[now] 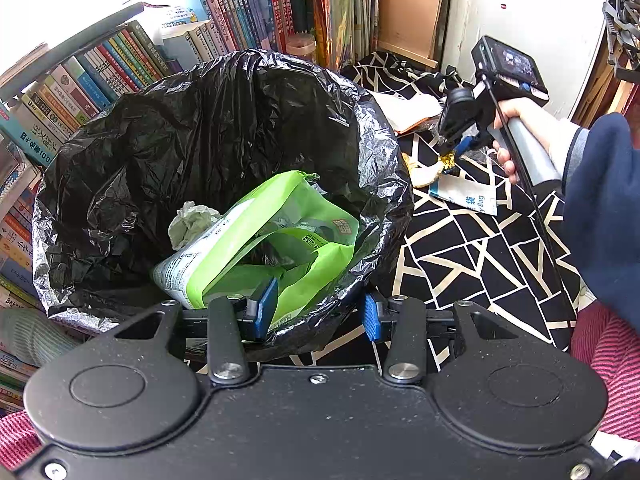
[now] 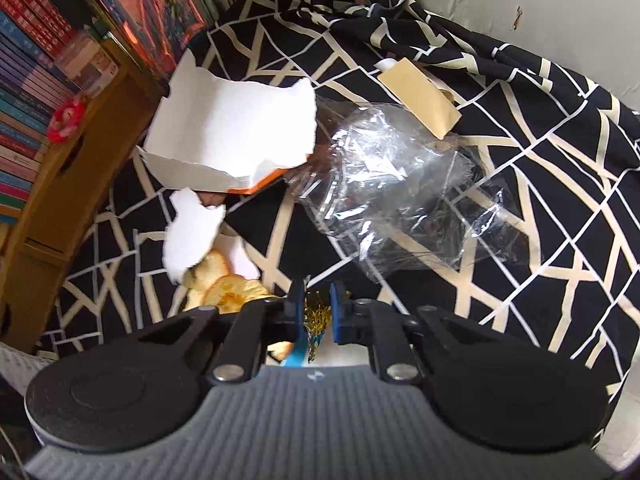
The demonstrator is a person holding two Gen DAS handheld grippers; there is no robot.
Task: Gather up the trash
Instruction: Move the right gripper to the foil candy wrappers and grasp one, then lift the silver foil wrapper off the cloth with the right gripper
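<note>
A bin lined with a black bag (image 1: 208, 128) holds a green packet (image 1: 280, 240) and a crumpled paper (image 1: 192, 220). My left gripper (image 1: 319, 314) is shut on the bin's near rim, one blue pad inside and one outside. Right of the bin, my right gripper (image 1: 450, 154) points down at the patterned cloth, held by a hand in a dark blue sleeve. In the right wrist view my right gripper (image 2: 318, 300) is shut on a small gold foil wrapper (image 2: 317, 314). Orange peel pieces (image 2: 228, 292) lie just left of it.
On the black-and-white cloth (image 2: 540, 200) lie a clear plastic bag (image 2: 400, 188), a torn white box (image 2: 232, 136), a white scrap (image 2: 188, 232), a brown paper tag (image 2: 420, 96) and a blue-white sachet (image 1: 464, 196). Books (image 1: 120, 60) line the wooden shelf (image 2: 60, 200) at left.
</note>
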